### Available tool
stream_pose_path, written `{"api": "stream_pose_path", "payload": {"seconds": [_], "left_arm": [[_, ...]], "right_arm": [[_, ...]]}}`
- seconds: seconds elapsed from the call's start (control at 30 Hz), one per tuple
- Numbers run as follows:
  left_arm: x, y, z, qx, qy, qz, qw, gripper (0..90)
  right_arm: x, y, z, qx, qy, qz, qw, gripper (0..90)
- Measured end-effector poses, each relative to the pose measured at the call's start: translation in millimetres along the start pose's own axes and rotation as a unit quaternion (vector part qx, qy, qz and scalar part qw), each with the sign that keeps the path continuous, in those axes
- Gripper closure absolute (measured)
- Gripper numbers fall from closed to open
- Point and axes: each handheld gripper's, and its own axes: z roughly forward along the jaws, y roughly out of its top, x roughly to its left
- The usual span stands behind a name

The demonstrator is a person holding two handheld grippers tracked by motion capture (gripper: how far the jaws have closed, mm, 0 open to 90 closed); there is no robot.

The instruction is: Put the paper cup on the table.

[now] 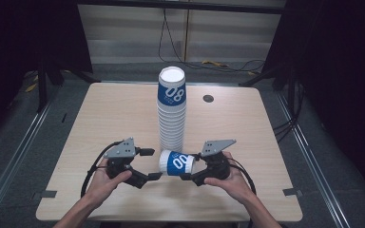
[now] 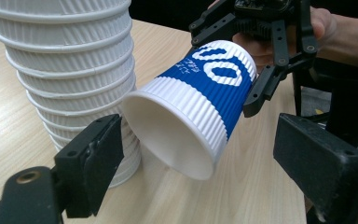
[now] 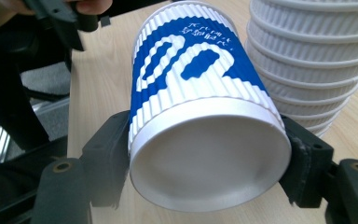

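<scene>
High view showed the pale wooden surface (image 1: pixel 123 114) carrying a tall stack of cups (image 1: pixel 172 111), upside down, white and ribbed, with a blue band and white numerals on the topmost one. The stack stood at the middle of the surface, just behind the two grippers. A small dark round fitting (image 1: pixel 208 98) sat in the surface to the right of the stack, near the far edge.

A single paper cup (image 1: pixel 176 162) lay on its side just in front of the stack's foot, between the grippers. The right gripper (image 1: pixel 188 171) was clenched on the closed base end of this cup, its two black jaws pressing either side of the ribbed wall, as the right gripper view made plain. The cup's open mouth faced the left gripper (image 1: pixel 153 164), whose jaws stood spread wide and released, near the rim but apart from it.
</scene>
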Motion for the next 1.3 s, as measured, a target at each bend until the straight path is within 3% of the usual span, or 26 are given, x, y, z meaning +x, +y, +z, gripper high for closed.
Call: {"api": "stream_pose_path", "payload": {"seconds": [0.2, 0.33, 0.47, 0.53, 0.9, 0.97, 1.07, 1.3], "left_arm": [[0.7, -0.5, -2.7, -0.009, -0.003, -0.012, 0.9999, 15.7], [2.2, -3.0, -4.1, -0.026, -0.021, -0.026, 0.9991, 15.6], [-0.3, -1.9, -3.7, -0.034, -0.027, -0.025, 0.9988, 15.6], [-4.4, 0.9, -3.9, -0.039, -0.025, -0.012, 0.9989, 15.6], [-4.2, 0.2, -2.7, -0.043, -0.015, -0.015, 0.9989, 15.3], [-2.7, -2.0, -0.8, -0.045, -0.028, -0.022, 0.9983, 15.1], [-3.6, -2.3, 0.6, -0.045, -0.032, -0.018, 0.9983, 14.5], [-5.8, -2.7, 4.9, -0.052, -0.036, -0.021, 0.9978, 3.7]], "right_arm": [[-1.3, -2.9, -0.9, -0.025, 0.006, 0.009, 0.9996, 28.6], [-0.5, -6.0, -2.0, -0.048, 0.038, 0.015, 0.9980, 28.5], [0.4, -6.5, -1.6, -0.056, 0.052, 0.016, 0.9970, 28.5], [2.1, -6.5, -0.4, -0.064, 0.059, 0.014, 0.9961, 28.5], [7.1, -2.5, -1.6, -0.093, 0.085, 0.006, 0.9920, 28.6], [7.0, -2.1, -2.3, -0.100, 0.090, 0.007, 0.9909, 28.6], [7.1, -2.3, -1.9, -0.106, 0.093, 0.009, 0.9900, 28.6], [9.6, -0.3, -2.2, -0.132, 0.111, 0.005, 0.9851, 28.7]]}}
